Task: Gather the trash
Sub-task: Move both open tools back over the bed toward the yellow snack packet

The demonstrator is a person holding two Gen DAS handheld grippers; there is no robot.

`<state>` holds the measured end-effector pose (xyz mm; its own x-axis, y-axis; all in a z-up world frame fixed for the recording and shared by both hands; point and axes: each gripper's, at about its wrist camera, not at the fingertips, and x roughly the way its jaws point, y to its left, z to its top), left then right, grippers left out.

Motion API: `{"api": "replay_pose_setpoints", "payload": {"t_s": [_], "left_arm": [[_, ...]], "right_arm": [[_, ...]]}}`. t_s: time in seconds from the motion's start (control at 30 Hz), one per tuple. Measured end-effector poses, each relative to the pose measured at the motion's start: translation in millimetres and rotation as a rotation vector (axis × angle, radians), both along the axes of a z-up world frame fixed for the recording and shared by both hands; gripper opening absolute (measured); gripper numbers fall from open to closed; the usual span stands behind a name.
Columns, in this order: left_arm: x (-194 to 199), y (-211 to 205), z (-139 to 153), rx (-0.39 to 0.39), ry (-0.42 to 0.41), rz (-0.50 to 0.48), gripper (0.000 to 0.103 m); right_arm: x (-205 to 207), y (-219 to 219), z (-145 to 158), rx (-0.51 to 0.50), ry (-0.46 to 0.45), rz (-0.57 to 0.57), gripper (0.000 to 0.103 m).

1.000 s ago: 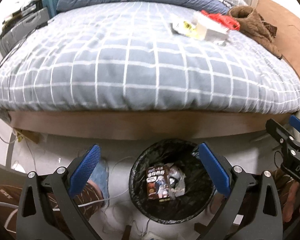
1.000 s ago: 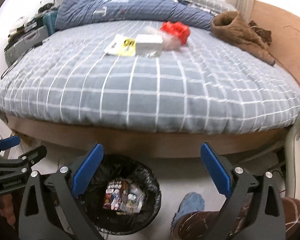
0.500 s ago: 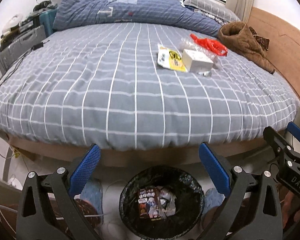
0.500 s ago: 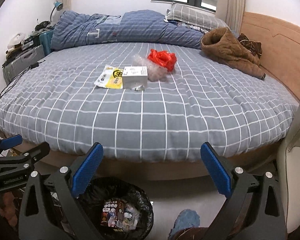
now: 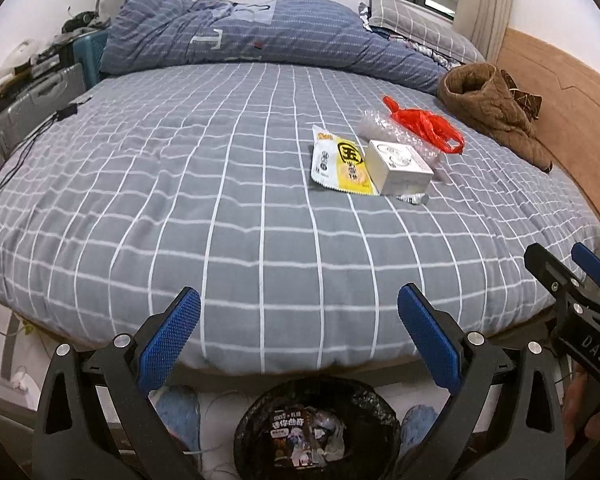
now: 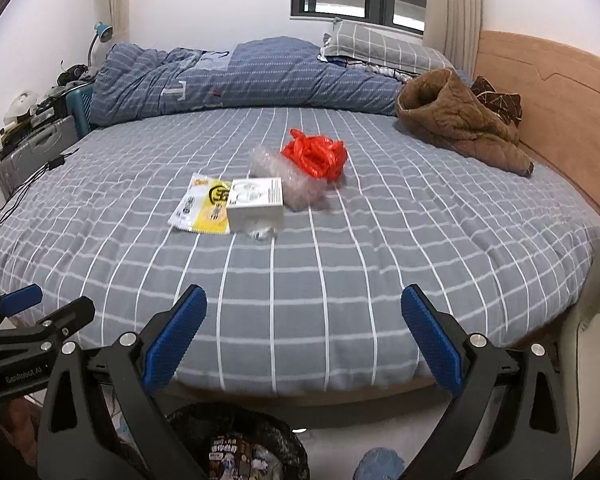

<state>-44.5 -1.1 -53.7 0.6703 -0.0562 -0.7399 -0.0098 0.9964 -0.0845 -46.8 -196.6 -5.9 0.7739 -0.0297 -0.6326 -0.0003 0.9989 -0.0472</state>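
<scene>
Trash lies in a cluster on the grey checked bed point(image 5: 180, 184) point(image 6: 420, 240): a yellow-and-white snack packet point(image 5: 340, 162) point(image 6: 204, 208), a white box point(image 5: 398, 166) point(image 6: 256, 202), crumpled bubble wrap point(image 5: 380, 128) point(image 6: 284, 176), a red plastic bag point(image 5: 424, 124) point(image 6: 316, 154) and a small clear wrapper point(image 5: 414, 199) point(image 6: 262, 234). A black-lined bin point(image 5: 320, 432) point(image 6: 236, 444) with wrappers inside stands on the floor below. My left gripper point(image 5: 298, 332) and right gripper point(image 6: 304, 332) hang open and empty over the near edge of the bed, well short of the trash.
A folded blue duvet point(image 5: 260, 40) and pillow point(image 6: 380, 48) lie at the far side. A brown jacket point(image 5: 492, 108) point(image 6: 456, 120) rests by the wooden headboard point(image 6: 548, 112). A grey suitcase point(image 5: 32, 108) and clutter stand at the left. A cable point(image 5: 20, 152) trails over the bed's left edge.
Both grippers have risen and tilted up from the bin toward the bed. The bin has slid to the bottom of both views, and the trash cluster now shows fully.
</scene>
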Motion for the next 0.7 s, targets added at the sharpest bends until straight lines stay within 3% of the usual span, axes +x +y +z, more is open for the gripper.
{"api": "replay_pose_setpoints", "payload": {"t_s": [0.7], "left_arm": [[103,-8,6,0.041,-0.016,-0.022,0.097]], "right_arm": [[107,-17,5,-0.017,-0.012,-0.015,0.094]]}}
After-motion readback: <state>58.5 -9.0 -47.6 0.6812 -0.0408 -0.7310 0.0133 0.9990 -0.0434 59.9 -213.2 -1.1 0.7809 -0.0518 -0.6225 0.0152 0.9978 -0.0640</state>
